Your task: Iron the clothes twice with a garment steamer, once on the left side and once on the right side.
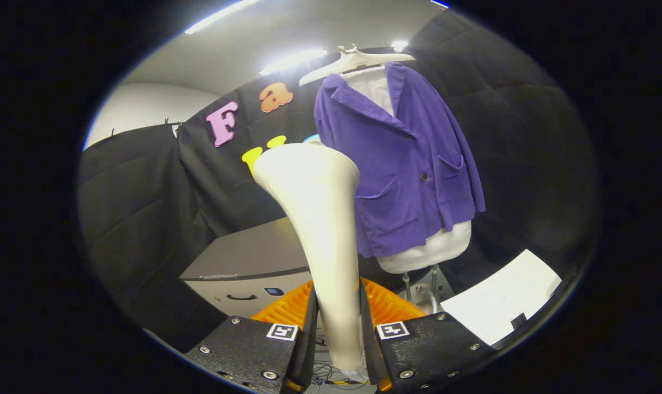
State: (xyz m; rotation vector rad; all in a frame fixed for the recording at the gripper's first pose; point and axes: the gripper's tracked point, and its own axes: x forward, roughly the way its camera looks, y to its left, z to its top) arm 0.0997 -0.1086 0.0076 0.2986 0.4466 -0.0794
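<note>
Steaming step: not yet begun, by judgement; the steamer head (pixel 314 180) is held up short of the jacket (pixel 402 164), apart from the cloth.
Gripper: the gripper (pixel 339 328) is closed narrowly on the steamer's handle, with both fingers pressed against it, one on either side.
Steamer: a pale, flared body is seen rising from between the fingers, widening to a head that is tilted slightly away from the jacket; its face is turned away and cannot be judged.
Jacket: a purple corduroy jacket is hung on a pale hanger (pixel 355 61) over a white torso form (pixel 427 249), beyond the fingers and to the side of the steamer head. A buttoned front and patch pockets are shown.
Cabinet: a grey cabinet (pixel 249 262) is placed low, on the far side of the steamer from the jacket.
White sheet: a flat white sheet (pixel 500 303) is laid below the jacket, near the stand's foot.
Next move: the head must be swung toward the jacket and brought close to one front panel, then drawn along that side; the other side is left for a second pass.
Caution: contact is best kept light, since the hanging cloth may be pushed aside by the head.
</note>
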